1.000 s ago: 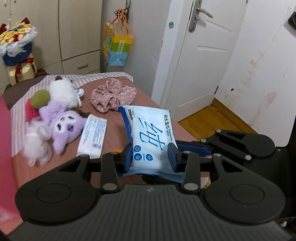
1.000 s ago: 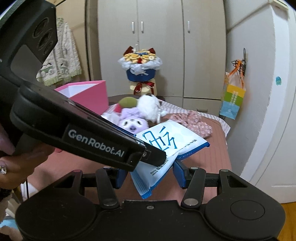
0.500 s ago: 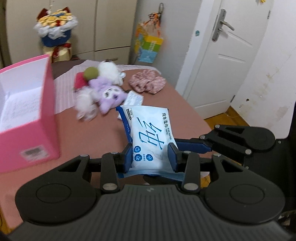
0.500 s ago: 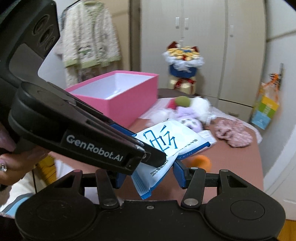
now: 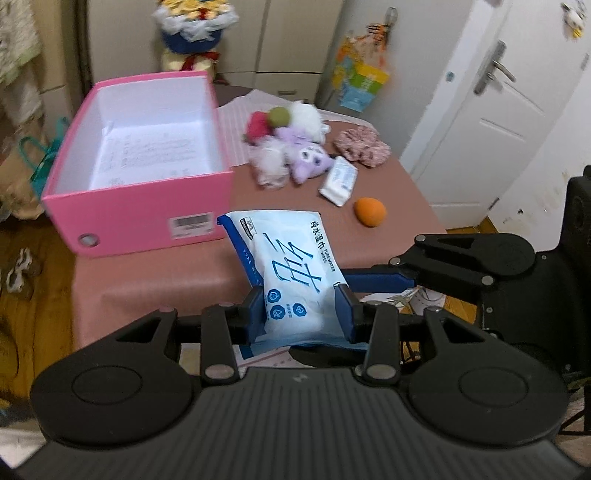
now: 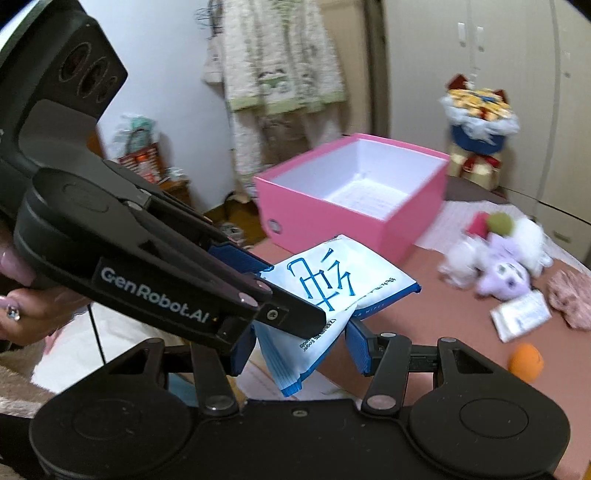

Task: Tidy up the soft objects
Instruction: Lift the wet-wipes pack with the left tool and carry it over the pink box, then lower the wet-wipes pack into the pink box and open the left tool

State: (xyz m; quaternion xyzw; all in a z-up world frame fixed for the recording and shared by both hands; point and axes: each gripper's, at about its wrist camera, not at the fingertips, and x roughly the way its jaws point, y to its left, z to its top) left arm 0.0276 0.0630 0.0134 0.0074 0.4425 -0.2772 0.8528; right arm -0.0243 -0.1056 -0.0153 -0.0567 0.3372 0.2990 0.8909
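A white and blue pack of wet wipes point(image 5: 291, 266) hangs in the air just off the table's near edge. My left gripper point(image 5: 300, 306) is shut on its lower end. My right gripper point(image 6: 301, 347) is shut on the pack's corner point(image 6: 314, 354), and its blue finger point(image 5: 380, 277) comes in from the right in the left wrist view. An open pink box point(image 5: 140, 206) with a white inside stands on the table beyond the pack. A purple plush point(image 5: 306, 162) lies with fluffy toys to the right of the box.
On the brown tablecloth point(image 5: 147, 280) lie a small tissue pack point(image 5: 340, 181), an orange ball point(image 5: 369, 211) and a floral scrunchie point(image 5: 362, 147). A person's hand point(image 6: 22, 306) holds the left gripper's handle. A flower bouquet point(image 5: 192, 22) and cupboards stand behind; a white door point(image 5: 491, 122) is at the right.
Both grippers have carried the wipes pack leftward and a little up. The pink box has come into full view and sits nearer. Both grips on the pack look unchanged.
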